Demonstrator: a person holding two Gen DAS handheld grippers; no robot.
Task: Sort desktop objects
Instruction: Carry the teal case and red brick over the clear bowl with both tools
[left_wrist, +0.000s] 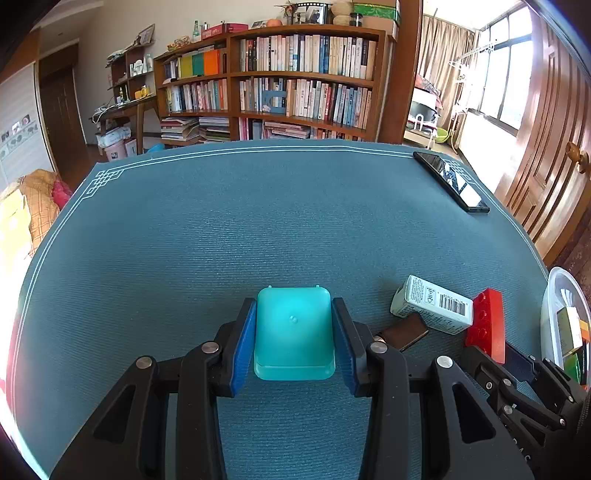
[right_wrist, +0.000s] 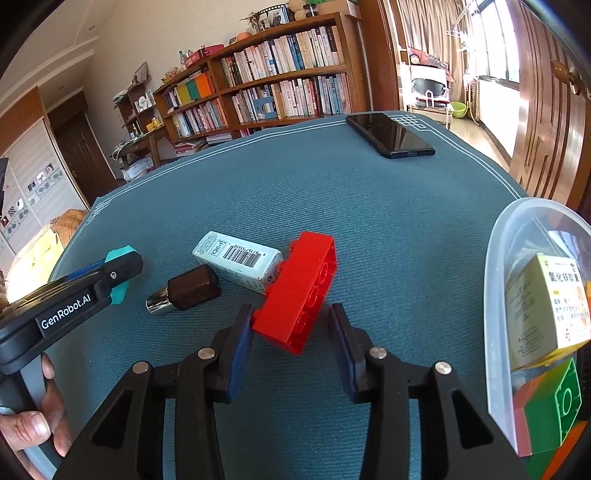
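Reading "GenRobot.AI" on left gripper (right_wrist: 122, 275), squeezing teal box (left_wrist: 294, 332) | right gripper (right_wrist: 291, 341) apart by red brick (right_wrist: 299, 291) | clear tub (right_wrist: 496, 295): green brick (right_wrist: 554, 410), yellow carton (right_wrist: 546, 306)

Teal box (left_wrist: 294, 332) upright; red brick (right_wrist: 301, 291) on its side, seemingly touching the white carton (right_wrist: 238, 260).

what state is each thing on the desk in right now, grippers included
left gripper: fingers around the teal box, seemingly gripping it
teal box: between the left fingers
right gripper: open, straddling the red brick, one finger touching its corner
red brick: tipped on its side, hollow underside showing, leaning on the white carton
white carton: lying flat, barcode up
brown cap: lying on its side
phone: screen dark, flat
clear bin: holding boxes and blocks
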